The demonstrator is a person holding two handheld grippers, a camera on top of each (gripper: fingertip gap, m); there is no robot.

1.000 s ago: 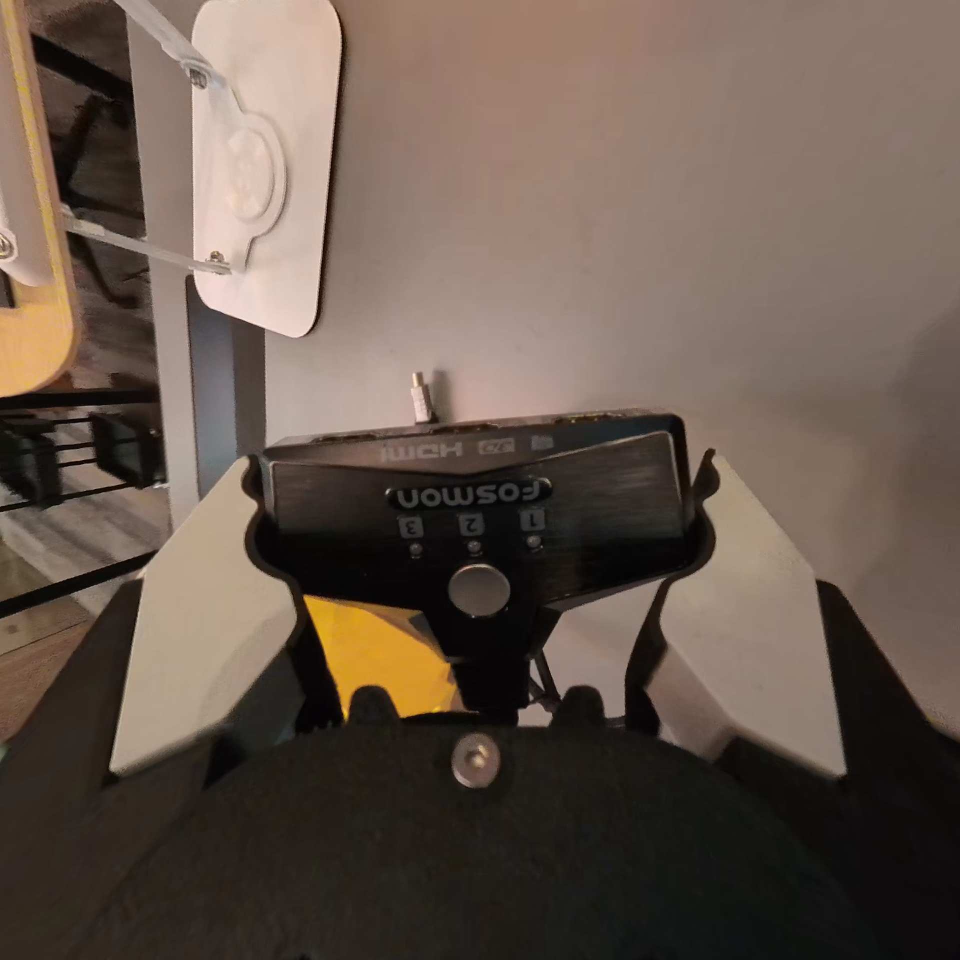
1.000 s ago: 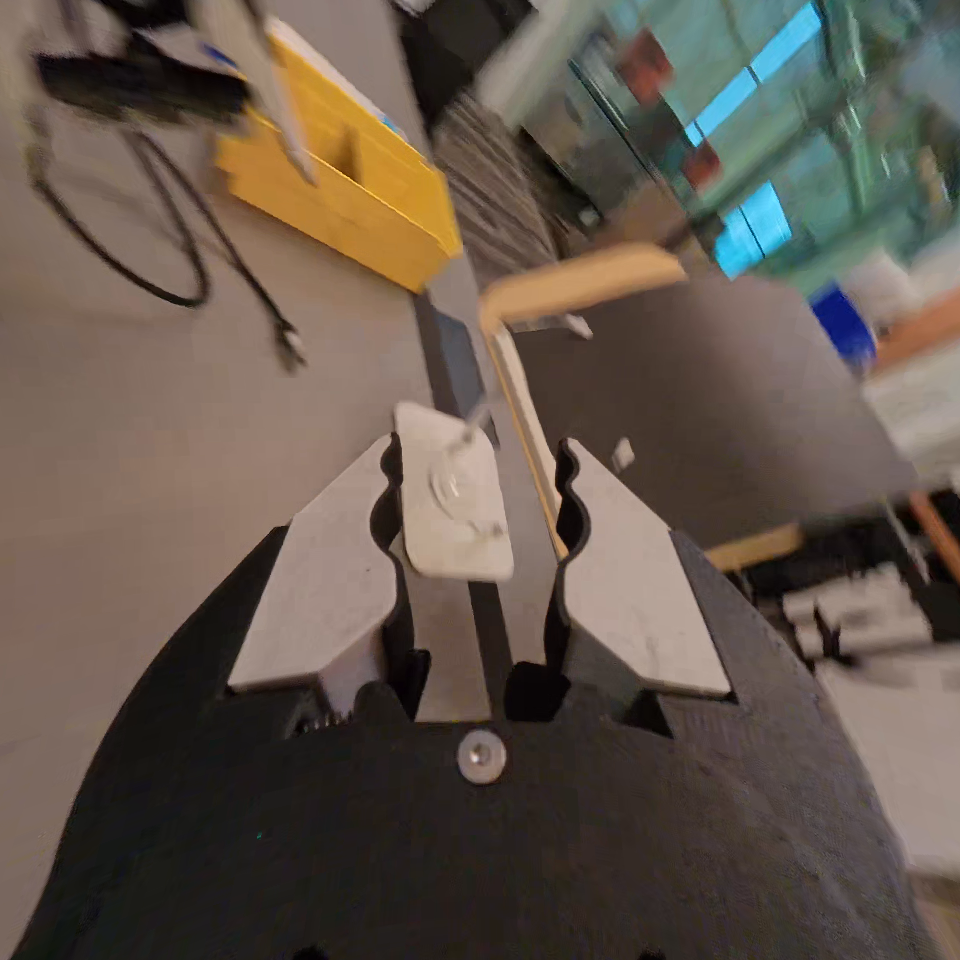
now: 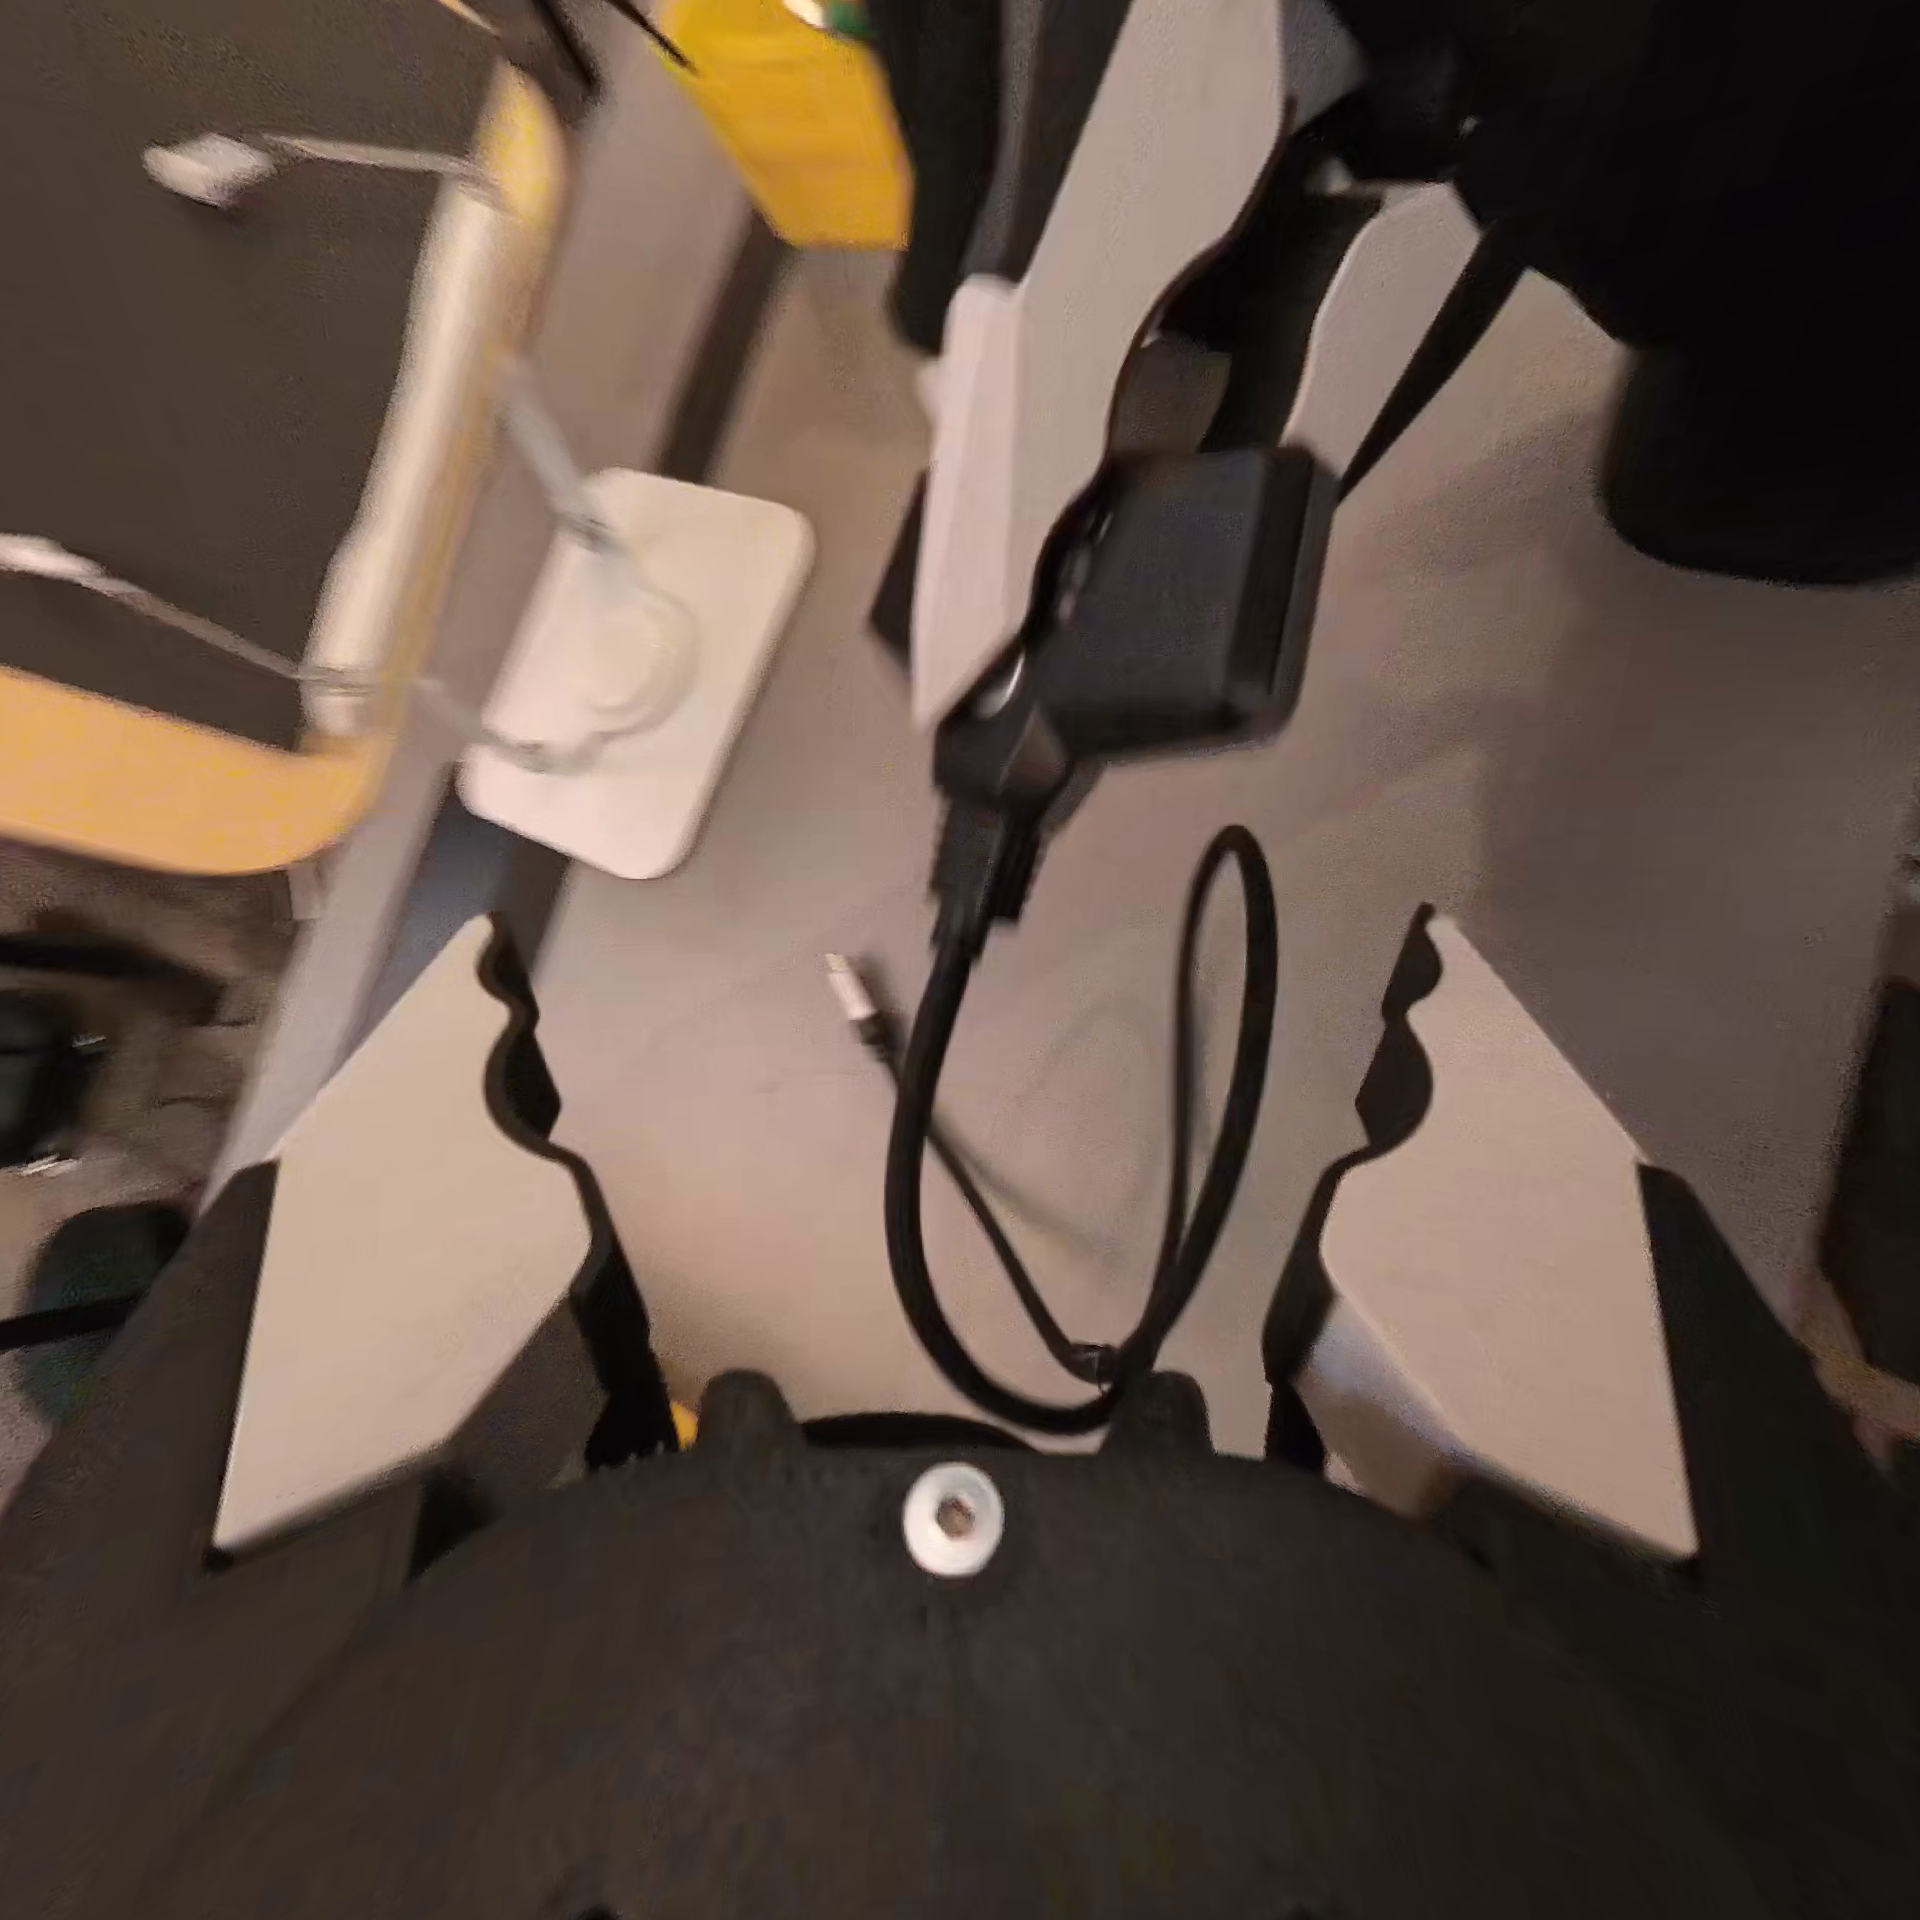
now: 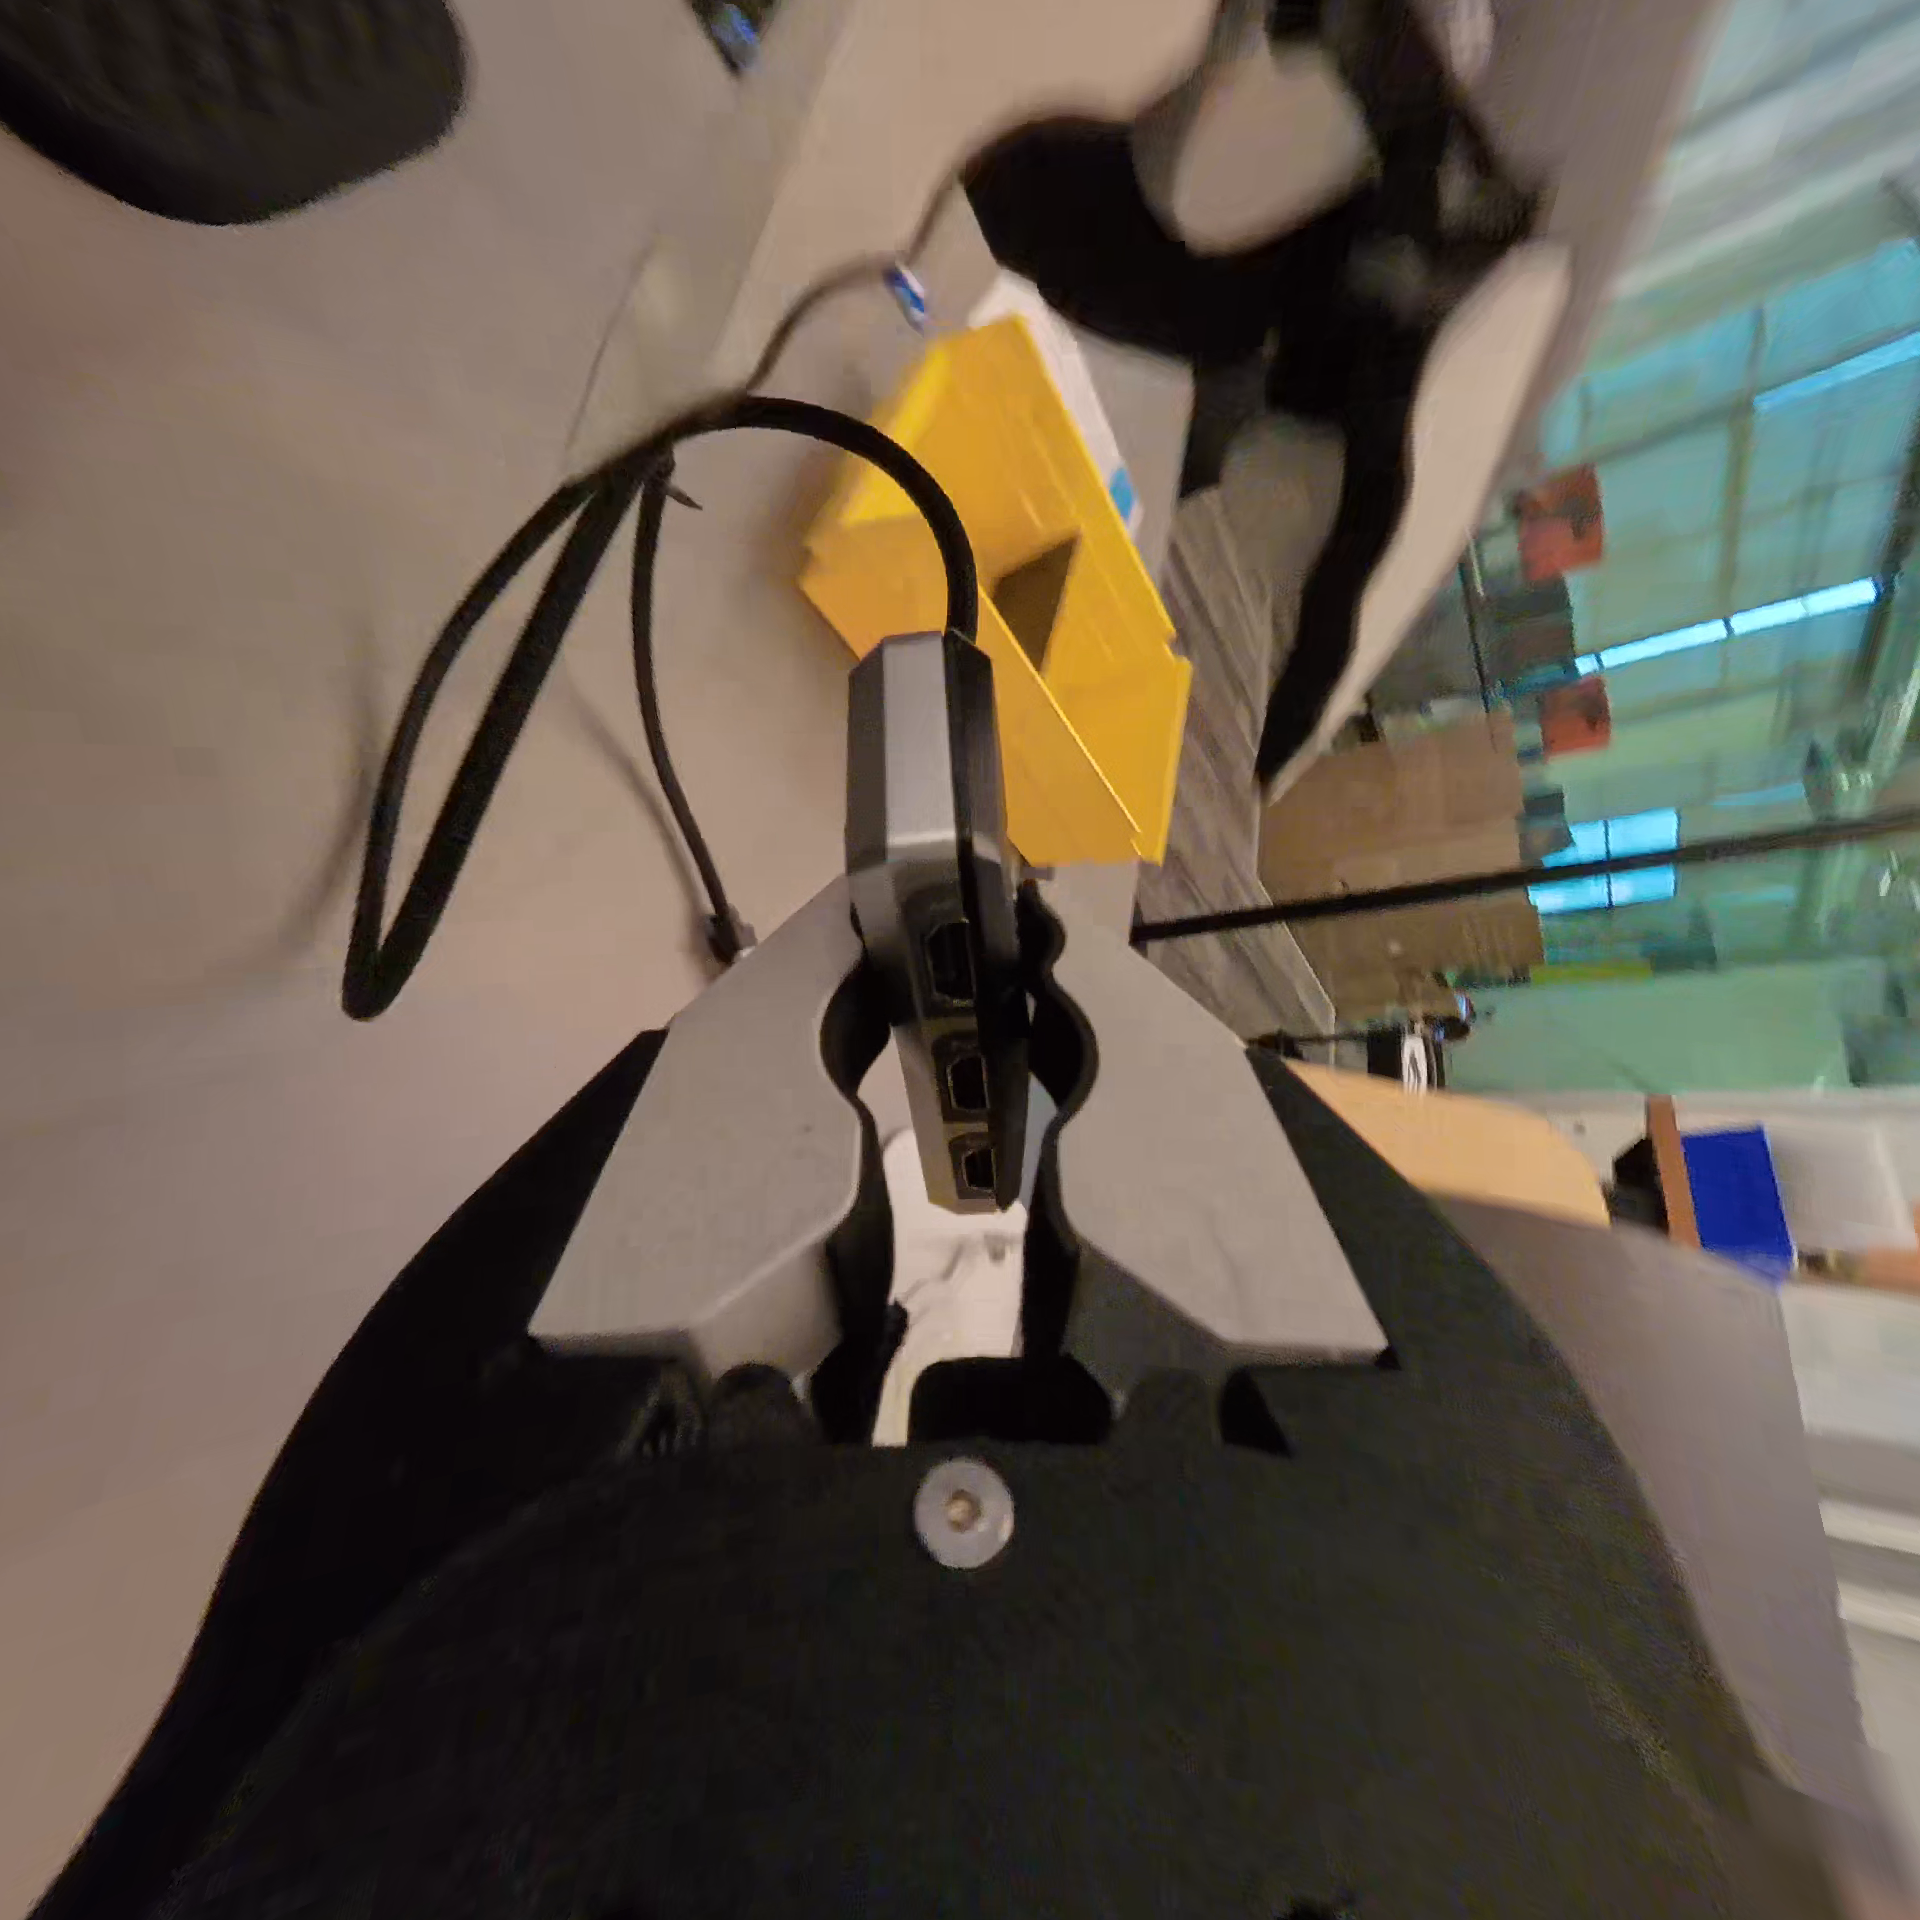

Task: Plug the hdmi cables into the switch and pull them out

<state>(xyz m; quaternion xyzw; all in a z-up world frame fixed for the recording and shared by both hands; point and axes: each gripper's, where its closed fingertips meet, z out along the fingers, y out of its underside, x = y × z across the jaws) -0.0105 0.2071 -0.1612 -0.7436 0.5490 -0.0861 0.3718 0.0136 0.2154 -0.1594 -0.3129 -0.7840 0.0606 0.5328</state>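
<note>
My right hand-held gripper (image 4: 951, 1039) pinches the switch (image 4: 930, 831) by its thin edge above the desk (image 4: 260, 727), my left hand-held gripper (image 3: 966, 1049) is wide open and empty, and the switch could twist loose when a plug pushes in.

The left tongs (image 3: 961, 1039) stand wide apart, their two pale fingers (image 3: 416, 1226) splayed to either side with nothing between them, hanging above the bench. The right tongs (image 4: 940, 935) are closed edgewise on the switch (image 4: 920, 790), their notched tips pinching it near its ported end so that it juts out past the fingers (image 4: 727, 1143). In the left wrist view the right tongs (image 3: 1132, 520) show farther off, reaching in from the top, fingers pointing toward the camera, with the switch (image 3: 1174, 592) held at their tips.
</note>
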